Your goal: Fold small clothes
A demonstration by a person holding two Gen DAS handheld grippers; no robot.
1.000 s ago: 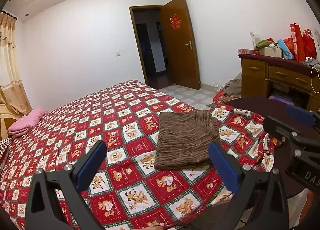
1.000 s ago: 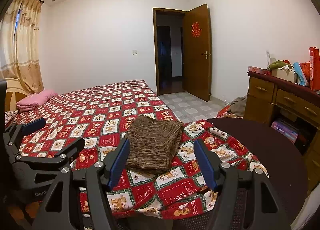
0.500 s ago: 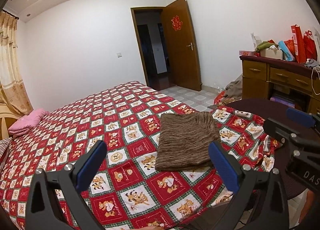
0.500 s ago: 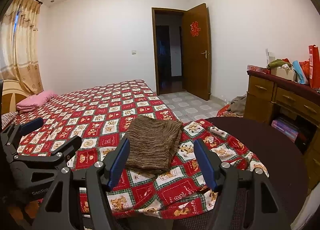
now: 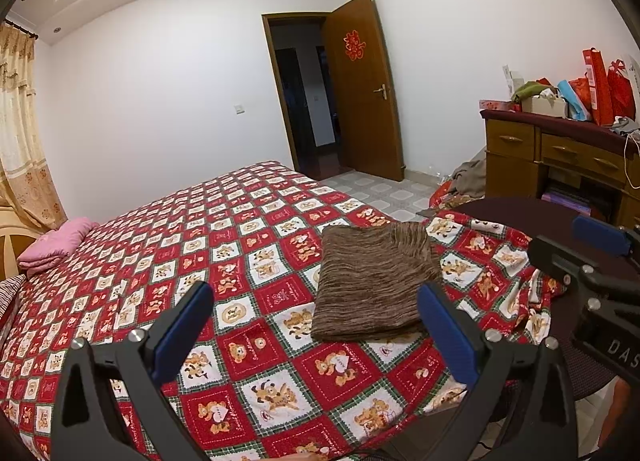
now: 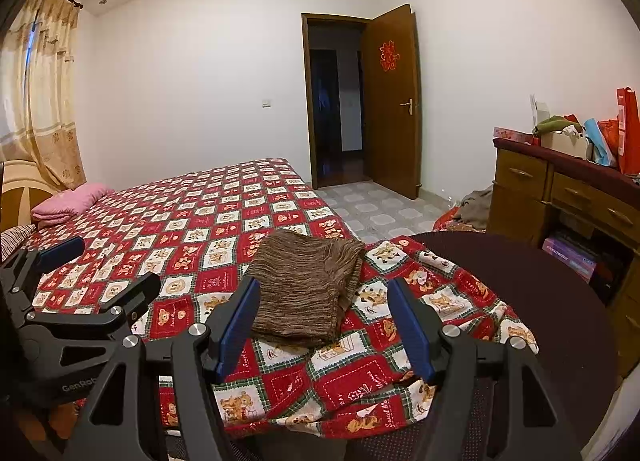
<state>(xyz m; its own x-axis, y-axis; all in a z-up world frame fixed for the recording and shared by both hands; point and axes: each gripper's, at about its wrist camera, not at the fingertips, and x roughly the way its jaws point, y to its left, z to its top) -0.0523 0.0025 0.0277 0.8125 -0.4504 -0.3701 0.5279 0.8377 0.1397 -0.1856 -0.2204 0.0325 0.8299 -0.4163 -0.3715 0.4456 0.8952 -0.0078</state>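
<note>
1. Brown knitted garment [image 5: 374, 281] lies folded into a compact rectangle on the bed [image 5: 168, 257], on the red teddy-bear quilt [image 5: 256, 345] near the corner closest to the round dark tabletop [image 6: 532, 301].

2. Left hand-held gripper [image 5: 316, 335] hovers above the quilt with its blue pads spread wide and nothing between them; the garment's near edge sits just beyond its right pad.

3. Right hand-held gripper [image 6: 326, 325] is likewise spread apart and empty, held just short of the garment, whose near hem shows between its pads in the right wrist view.

4. Judging by the tidy stack, the fold looks essentially complete, and the step in hand seems to be a last check or tidy.

5. Layers at the garment's right side look slightly bunched in the right wrist view; a good finish would press or tug that edge flat without lifting the whole stack.

6. Any further grip is best taken low on the hem through all layers, so the top layer does not slide off; the quilt beneath is loose and could be dragged along.

7. Pink pillow [image 5: 56, 243] rests at the far end of the bed, well apart from the work.
</note>
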